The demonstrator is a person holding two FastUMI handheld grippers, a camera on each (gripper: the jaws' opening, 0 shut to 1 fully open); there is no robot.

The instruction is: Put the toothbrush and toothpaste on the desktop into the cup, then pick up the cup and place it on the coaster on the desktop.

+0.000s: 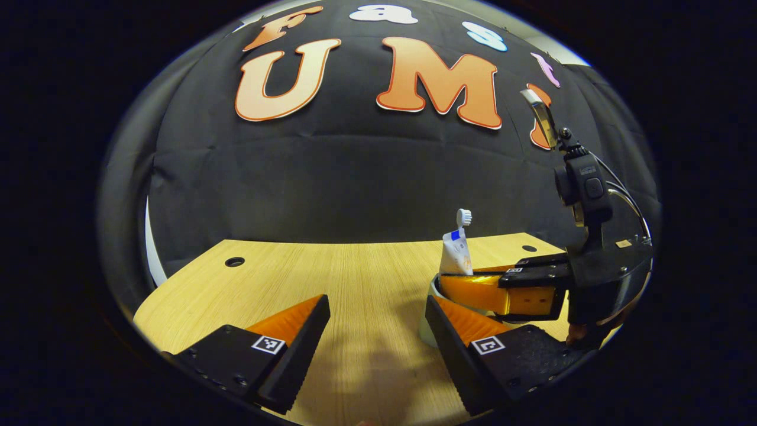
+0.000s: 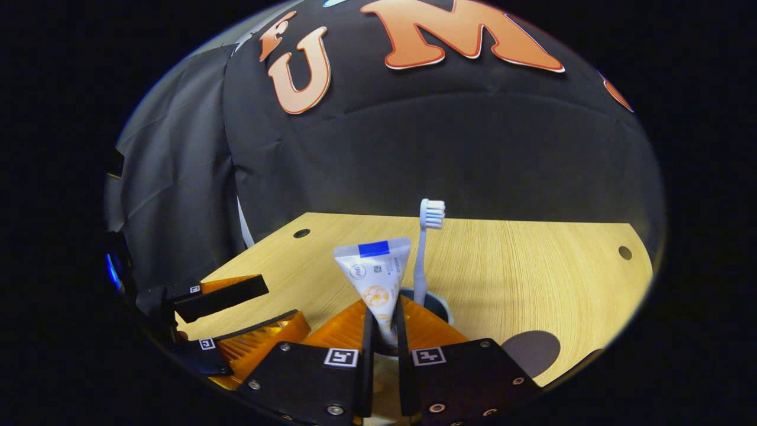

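Wooden desktop (image 1: 355, 278) w/ round cable holes (image 1: 235, 261) runs back to the booth's black cloth wall. In right gripper view, a dark round coaster (image 2: 530, 350) lies flat on the desktop, just right of the right gripper (image 2: 384, 331) and apart from the cup (image 2: 440, 307).

Cup sits on the desktop near the front; in left gripper view it's mostly hidden behind the fingers of both grippers. Right gripper's fingers are close together across the cup's near rim, pinching the rim wall: one finger inside, one outside.

Left gripper (image 1: 378, 313) hovers low over bare desktop just left of the cup, fingers spread wide, nothing between them.

Toothpaste tube (image 2: 374, 278) stands in the cup, crimped end up, tilted slightly. Toothbrush (image 2: 426, 248) stands upright beside it in the cup, bristle head on top.
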